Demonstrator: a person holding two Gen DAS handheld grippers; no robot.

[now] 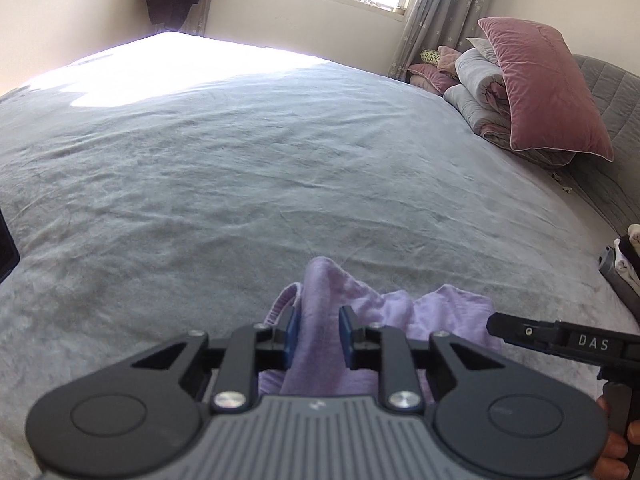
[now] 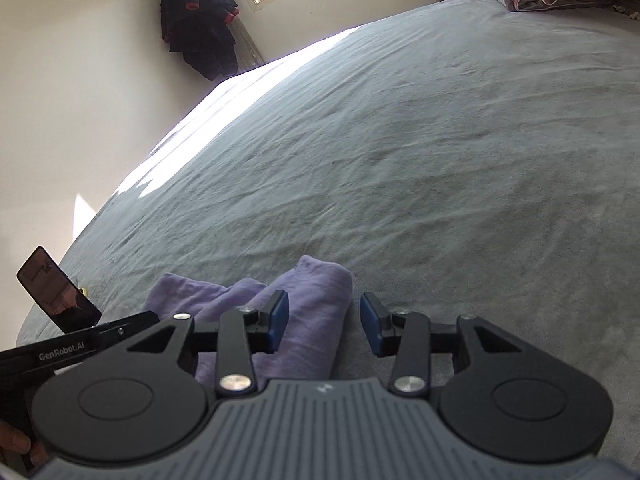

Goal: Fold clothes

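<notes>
A lilac garment (image 1: pixel 384 308) lies bunched on the grey bed sheet (image 1: pixel 280 160) near its front edge. My left gripper (image 1: pixel 319 330) straddles a raised fold of it; the blue pads (image 1: pixel 291 330) stand apart, and the cloth rests loosely between them. To the right, the tip of my right gripper (image 1: pixel 496 326) shows side-on. In the right wrist view the garment (image 2: pixel 320 280) has one rolled fold between the fingers of my right gripper (image 2: pixel 324 322). That fold lies beside the left pad (image 2: pixel 278 320), with bare sheet showing before the right pad. The left gripper's tip (image 2: pixel 148 318) pokes in from the left.
A pink pillow (image 1: pixel 544 88) leans on folded quilts (image 1: pixel 476 80) by the grey headboard at the right. Folded clothes (image 1: pixel 628 256) sit at the right edge. A dark phone (image 2: pixel 56 292) stands at the bed's left edge. Dark clothes (image 2: pixel 200 28) hang in the corner.
</notes>
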